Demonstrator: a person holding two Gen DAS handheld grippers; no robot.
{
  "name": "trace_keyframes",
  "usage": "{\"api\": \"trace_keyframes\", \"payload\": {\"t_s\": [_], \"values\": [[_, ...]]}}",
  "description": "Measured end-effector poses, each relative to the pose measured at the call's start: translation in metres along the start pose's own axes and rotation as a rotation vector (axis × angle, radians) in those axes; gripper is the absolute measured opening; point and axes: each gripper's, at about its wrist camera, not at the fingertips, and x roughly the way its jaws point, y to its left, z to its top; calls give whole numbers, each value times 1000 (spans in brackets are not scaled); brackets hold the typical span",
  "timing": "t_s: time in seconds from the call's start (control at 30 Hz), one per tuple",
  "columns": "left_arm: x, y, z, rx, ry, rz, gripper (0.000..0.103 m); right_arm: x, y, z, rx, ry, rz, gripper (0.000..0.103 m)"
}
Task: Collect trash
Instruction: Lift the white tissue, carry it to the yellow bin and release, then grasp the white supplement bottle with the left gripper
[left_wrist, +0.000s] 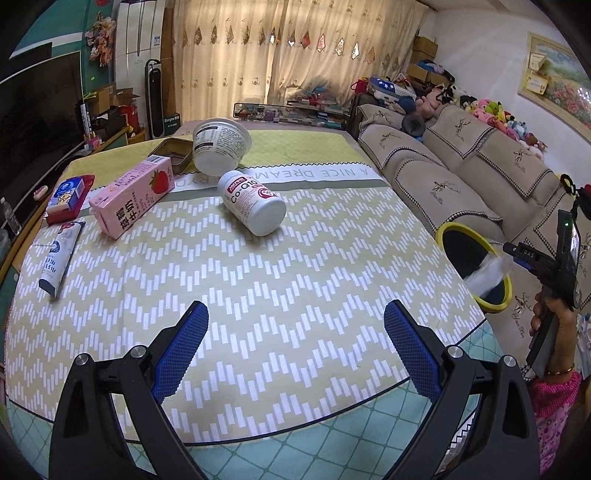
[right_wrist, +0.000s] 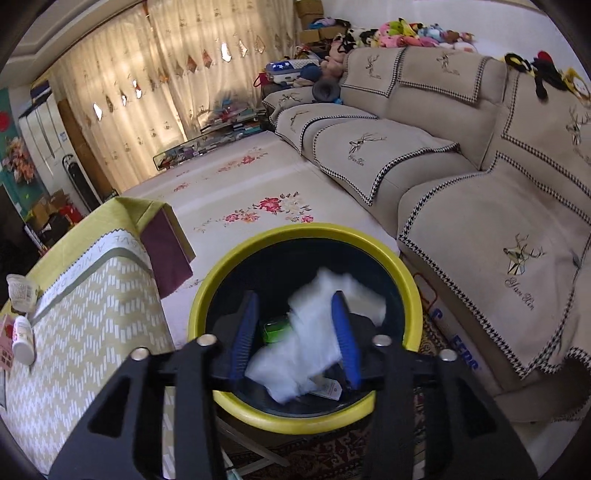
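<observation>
Blue-padded fingers (left_wrist: 188, 343) of the left gripper (left_wrist: 295, 347) stood wide apart over the zigzag tablecloth (left_wrist: 295, 266), holding and touching nothing. From them the white Co-Q10 bottle (left_wrist: 253, 203) lay toward 12 o'clock, on its side, its long axis running from 11 to 5, with the pink milk carton (left_wrist: 131, 195) at 10 o'clock; this hand looked the nearer to both. Off at 3 o'clock the right gripper (right_wrist: 295, 332) hung over the yellow-rimmed bin (right_wrist: 229, 266), jaws partly parted, a blurred white wrapper (right_wrist: 314, 332) between them, seemingly dropping free into the bin.
</observation>
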Motion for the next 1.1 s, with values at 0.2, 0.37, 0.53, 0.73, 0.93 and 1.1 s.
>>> {"api": "trace_keyframes", "payload": {"t_s": [0.2,0.37,0.53,0.73,0.93,1.1], "values": [[14,-1,5,2,23,16,95,-1,-8,0,27,1,4,46],[33,4,18,-26,45,32,95,-6,-9,-5,41,1,28,48],[55,12,42,-75,41,61,95,-7,-8,-9,41,8,46,49],[91,26,73,-161,80,72,95,-5,-8,-14,42,18,63,49],[120,34,106,-208,108,114,95,2,-10,-16,46,35,72,49],[144,39,122,-212,145,179,93,9,-10,-19,49,52,83,49]]}}
